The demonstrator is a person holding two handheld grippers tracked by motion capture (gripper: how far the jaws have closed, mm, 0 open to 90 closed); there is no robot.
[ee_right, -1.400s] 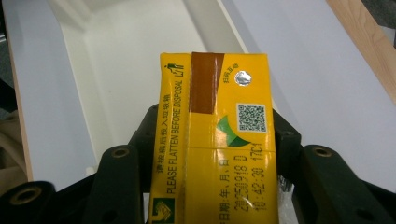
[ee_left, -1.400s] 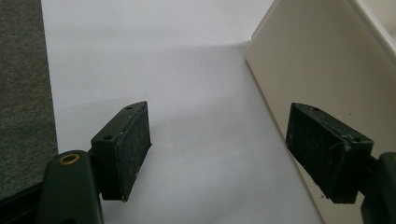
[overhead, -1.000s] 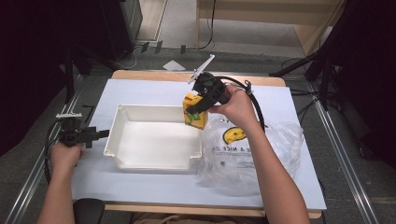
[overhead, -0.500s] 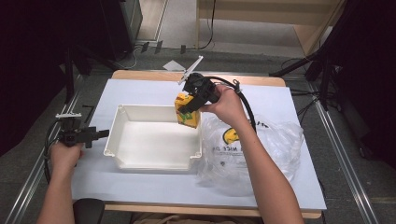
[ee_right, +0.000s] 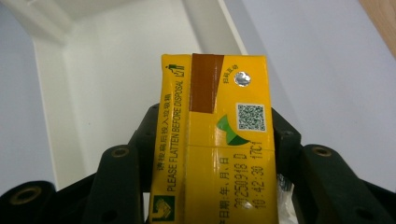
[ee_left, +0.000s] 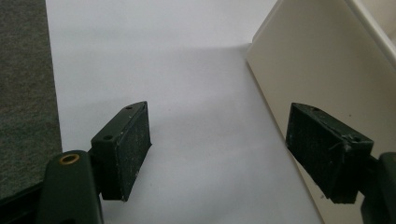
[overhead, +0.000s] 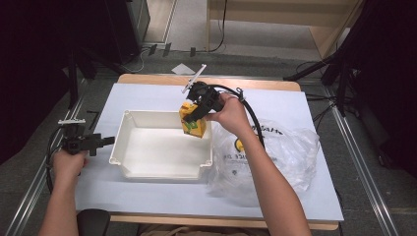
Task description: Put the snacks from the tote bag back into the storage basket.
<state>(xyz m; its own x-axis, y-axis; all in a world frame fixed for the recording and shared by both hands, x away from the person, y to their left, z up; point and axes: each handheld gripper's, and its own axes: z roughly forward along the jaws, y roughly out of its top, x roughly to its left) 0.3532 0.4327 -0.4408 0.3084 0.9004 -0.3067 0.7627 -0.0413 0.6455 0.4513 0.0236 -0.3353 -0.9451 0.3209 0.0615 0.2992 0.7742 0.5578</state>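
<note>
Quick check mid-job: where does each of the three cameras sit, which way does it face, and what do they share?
High view: above the person's side, looking forward and down on the table; both forearms, left gripper, right gripper.
Left gripper view: along its open jaws, over the table beside the white bin.
Right gripper view: along jaws clamping the yellow carton, above the bin.
Shared: all three show the bin; the high and right gripper views show the carton.
</note>
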